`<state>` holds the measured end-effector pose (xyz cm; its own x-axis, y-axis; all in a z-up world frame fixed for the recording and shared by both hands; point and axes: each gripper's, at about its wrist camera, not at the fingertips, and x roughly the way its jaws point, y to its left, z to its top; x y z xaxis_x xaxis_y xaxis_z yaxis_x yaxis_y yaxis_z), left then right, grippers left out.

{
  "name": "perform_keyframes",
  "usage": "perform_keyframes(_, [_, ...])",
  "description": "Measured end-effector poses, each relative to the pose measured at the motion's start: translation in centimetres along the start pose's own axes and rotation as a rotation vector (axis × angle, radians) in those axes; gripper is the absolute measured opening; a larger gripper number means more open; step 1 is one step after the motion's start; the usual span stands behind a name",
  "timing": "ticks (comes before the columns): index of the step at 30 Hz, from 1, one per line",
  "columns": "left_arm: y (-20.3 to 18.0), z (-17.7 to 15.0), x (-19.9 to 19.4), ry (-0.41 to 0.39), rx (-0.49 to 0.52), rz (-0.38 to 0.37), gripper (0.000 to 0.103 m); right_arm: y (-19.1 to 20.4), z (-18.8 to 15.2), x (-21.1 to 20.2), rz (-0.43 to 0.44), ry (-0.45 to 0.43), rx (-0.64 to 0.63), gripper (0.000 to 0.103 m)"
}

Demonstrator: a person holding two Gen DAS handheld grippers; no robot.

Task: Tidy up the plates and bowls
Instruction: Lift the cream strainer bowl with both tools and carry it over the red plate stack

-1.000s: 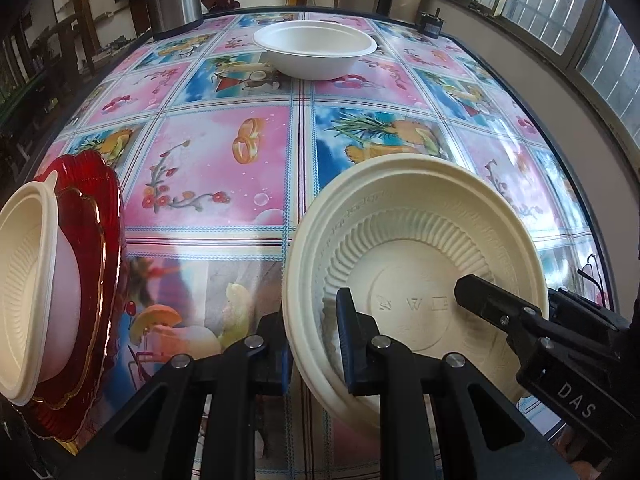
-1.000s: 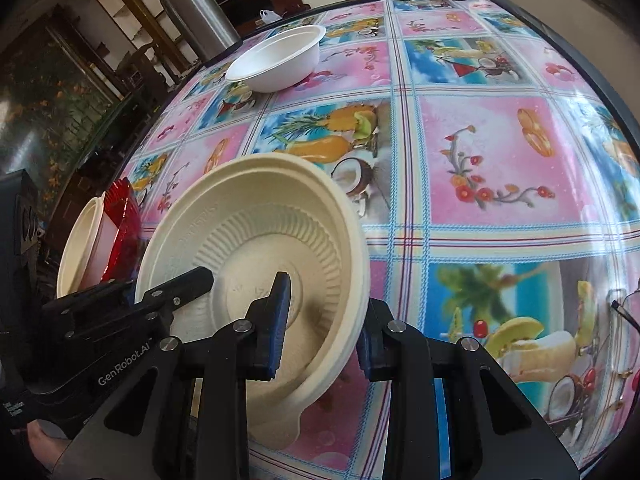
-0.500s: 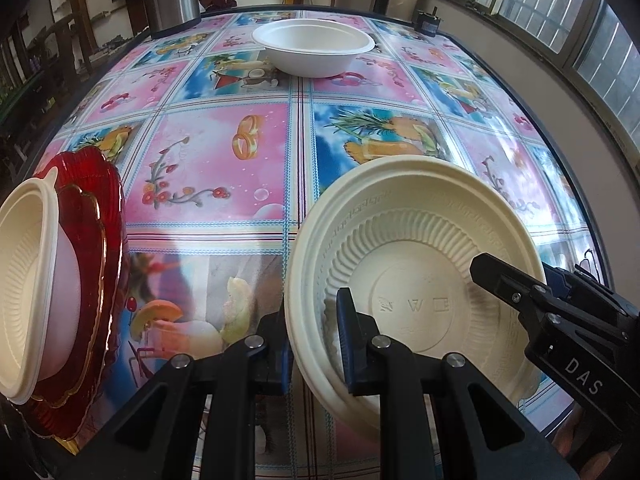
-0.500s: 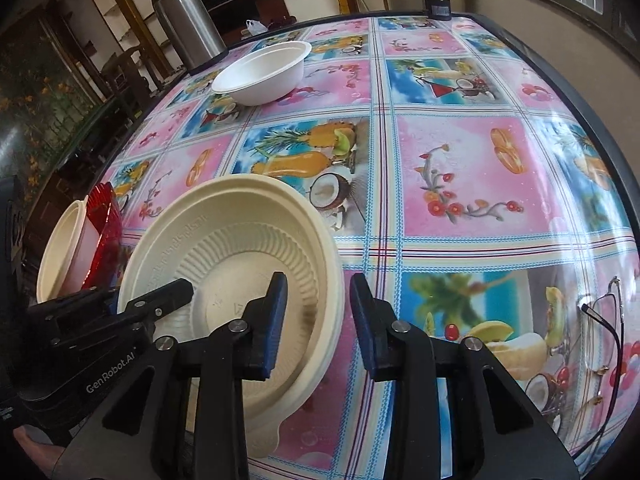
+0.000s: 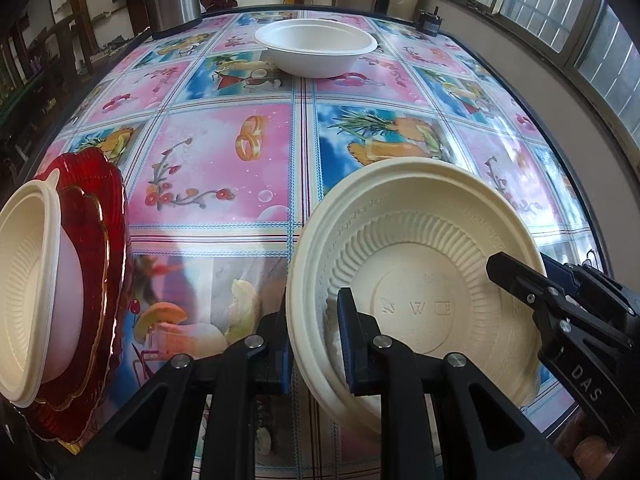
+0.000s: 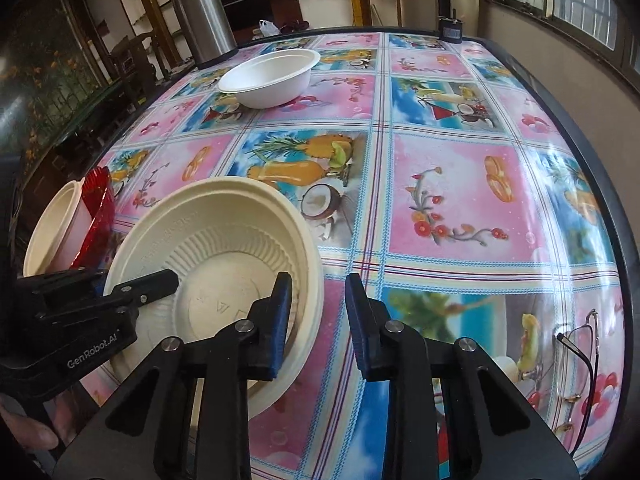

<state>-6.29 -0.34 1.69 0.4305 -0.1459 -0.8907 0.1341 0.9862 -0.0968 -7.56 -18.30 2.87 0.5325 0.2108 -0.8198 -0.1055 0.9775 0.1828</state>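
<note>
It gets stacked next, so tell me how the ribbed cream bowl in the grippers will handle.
The cream bowl looks like thin moulded pulp, so it is probably light and slightly flexible. The left gripper pinches only its rim, so it may sag or twist. Its matte, ribbed wall likely is not slippery.

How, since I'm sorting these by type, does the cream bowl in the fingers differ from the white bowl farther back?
The cream bowl is yellowish; the white bowl is white. The cream bowl's inner wall is ribbed; the white bowl's looks smooth. The cream bowl tilts, its rim in the left gripper; the white bowl sits flat on the table, untouched. Both are round and empty.
</note>
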Motion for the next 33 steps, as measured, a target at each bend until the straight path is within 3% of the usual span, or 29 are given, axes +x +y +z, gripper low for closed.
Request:
perform_keyframes(4, [0.2, 0.0, 0.0, 0.000, -0.003, 0.010, 0.021, 1.5, -0.5, -0.2, 0.005, -0.003, -0.052, 0.026])
perform_keyframes(8, [0.4, -0.1, -0.1, 0.006, -0.002, 0.005, 0.020, 1.3, -0.6, -0.7, 0.046, -0.008, -0.018, 0.026])
perform_keyframes(18, [1.6, 0.4, -2.9, -0.063, -0.027, 0.011, 0.021, 4.1, 0.0, -3.2, 0.001, -0.073, -0.061, 0.026])
perform_keyframes(33, [8.4, 0.5, -7.8, -0.179, -0.141, 0.105, 0.021, 11.4, 2.9, -4.5, 0.090, -0.139, -0.146, 0.030])
